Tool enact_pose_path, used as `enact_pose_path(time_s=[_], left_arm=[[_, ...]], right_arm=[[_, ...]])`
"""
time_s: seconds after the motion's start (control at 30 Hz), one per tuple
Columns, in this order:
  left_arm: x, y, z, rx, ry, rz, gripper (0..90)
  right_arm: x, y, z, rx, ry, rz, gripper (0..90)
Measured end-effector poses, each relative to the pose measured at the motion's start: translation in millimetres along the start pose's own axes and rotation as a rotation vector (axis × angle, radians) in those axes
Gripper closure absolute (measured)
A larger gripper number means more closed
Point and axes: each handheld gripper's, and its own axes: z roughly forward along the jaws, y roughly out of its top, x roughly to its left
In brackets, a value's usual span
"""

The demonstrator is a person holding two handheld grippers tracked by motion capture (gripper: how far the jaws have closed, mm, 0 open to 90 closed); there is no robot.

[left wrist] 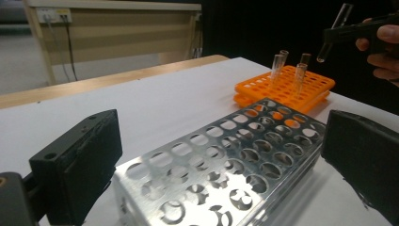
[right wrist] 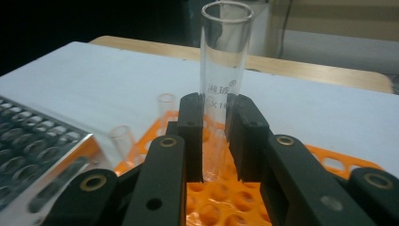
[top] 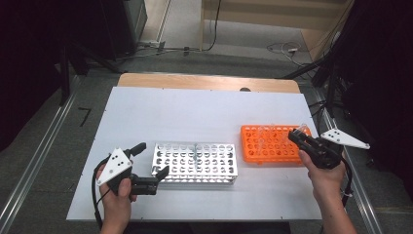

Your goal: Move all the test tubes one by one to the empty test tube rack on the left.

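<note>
My right gripper (right wrist: 215, 136) is shut on a clear glass test tube (right wrist: 223, 70), held upright just above the orange rack (right wrist: 226, 197). In the high view this gripper (top: 298, 135) hangs over the right end of the orange rack (top: 268, 145). Several more tubes (left wrist: 277, 66) stand in that rack. My left gripper (top: 151, 160) is open at the left end of the silver metal rack (top: 195, 163). Its jaws stand wide on either side of that rack's near corner (left wrist: 226, 160), with no pad pressing on it.
Both racks rest on a white board (top: 195, 117) on a wooden table (top: 204, 80). Cables (top: 287, 48) lie on the floor beyond the table. Dark frames and stands (top: 336, 73) rise at the right, close to the table's edge.
</note>
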Motion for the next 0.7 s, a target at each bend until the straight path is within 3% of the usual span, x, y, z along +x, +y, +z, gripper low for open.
enact_pose_path(time_s=[0.4, 0.7], left_arm=[[-35.2, 27.4, 38.4, 0.053, -0.164, 0.0, 0.0], [-62.7, 39.1, 60.9, 0.085, -0.189, -0.01, 16.6]], right_arm=[[61.2, -1.9, 6.3, 0.04, 0.201, -0.095, 74.1], [101.9, -5.6, 14.7, 0.067, 0.305, -0.157, 74.1]])
